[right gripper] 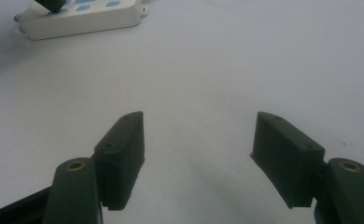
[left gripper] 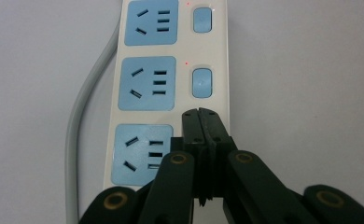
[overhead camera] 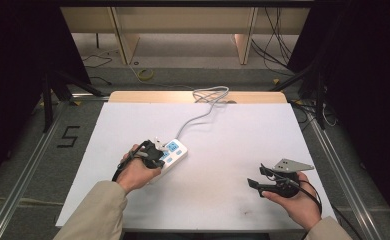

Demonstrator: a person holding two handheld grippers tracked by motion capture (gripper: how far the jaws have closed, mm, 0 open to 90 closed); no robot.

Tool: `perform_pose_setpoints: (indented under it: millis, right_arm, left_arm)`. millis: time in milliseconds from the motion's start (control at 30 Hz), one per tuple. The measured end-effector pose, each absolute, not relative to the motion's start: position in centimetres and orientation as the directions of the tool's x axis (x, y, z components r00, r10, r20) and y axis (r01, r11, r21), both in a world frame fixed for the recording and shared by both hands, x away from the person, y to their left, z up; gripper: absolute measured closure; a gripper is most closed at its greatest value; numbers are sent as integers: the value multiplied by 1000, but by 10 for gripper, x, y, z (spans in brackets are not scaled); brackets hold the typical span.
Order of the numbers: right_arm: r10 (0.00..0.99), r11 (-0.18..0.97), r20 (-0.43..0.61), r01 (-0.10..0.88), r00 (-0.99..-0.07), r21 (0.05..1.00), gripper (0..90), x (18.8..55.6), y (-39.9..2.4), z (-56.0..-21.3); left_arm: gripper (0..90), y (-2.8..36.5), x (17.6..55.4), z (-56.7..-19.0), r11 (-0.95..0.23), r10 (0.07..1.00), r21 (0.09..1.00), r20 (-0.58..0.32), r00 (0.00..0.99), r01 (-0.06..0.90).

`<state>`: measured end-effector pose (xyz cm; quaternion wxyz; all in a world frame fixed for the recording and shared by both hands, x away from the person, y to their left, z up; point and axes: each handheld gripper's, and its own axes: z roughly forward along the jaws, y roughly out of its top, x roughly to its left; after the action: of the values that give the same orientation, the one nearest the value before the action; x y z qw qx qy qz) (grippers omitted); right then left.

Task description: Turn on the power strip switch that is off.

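A white power strip (overhead camera: pixel 172 152) with blue sockets and blue switches lies left of the table's middle, its grey cable (overhead camera: pixel 198 116) running to the far edge. My left gripper (overhead camera: pixel 155 150) hangs over the strip's near end, shut, with nothing between its jaws. In the left gripper view its tips (left gripper: pixel 202 114) sit over the switch column of the strip (left gripper: pixel 171 70), just below the middle switch (left gripper: pixel 202 82) and beside the nearest socket (left gripper: pixel 143 154). Small red lights glow beside two switches. My right gripper (overhead camera: pixel 255 177) rests open at the right front, empty (right gripper: pixel 199 154).
The white table top (overhead camera: pixel 233 145) has a wooden strip along its far edge. The cable coils (overhead camera: pixel 210 94) there. Dark curtains, floor cables and metal rails surround the table. A "5" marks the floor (overhead camera: pixel 69 136) at left. The strip (right gripper: pixel 84 18) shows far off in the right gripper view.
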<state>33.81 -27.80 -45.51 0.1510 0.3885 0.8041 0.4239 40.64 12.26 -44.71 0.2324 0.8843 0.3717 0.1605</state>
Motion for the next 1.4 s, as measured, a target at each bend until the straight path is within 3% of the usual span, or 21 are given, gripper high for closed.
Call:
perform_pose_setpoints:
  millis: [167, 233, 367, 1400]
  right_arm:
    - [754, 337, 88, 499, -651, 799, 346, 338, -278, -455]
    - [753, 338, 87, 497, -652, 799, 346, 338, -278, -455]
    - [754, 337, 88, 499, -650, 799, 346, 337, -278, -454]
    - [755, 338, 87, 499, -650, 798, 347, 337, -278, -454]
  left_arm:
    - [900, 120, 404, -448, -616, 725, 537, 102, 681, 576]
    - [900, 115, 402, -449, -654, 713, 526, 189, 675, 544]
    - [900, 121, 404, -449, -617, 733, 546, 134, 667, 567]
    - [900, 123, 402, -447, -636, 719, 528, 141, 680, 563]
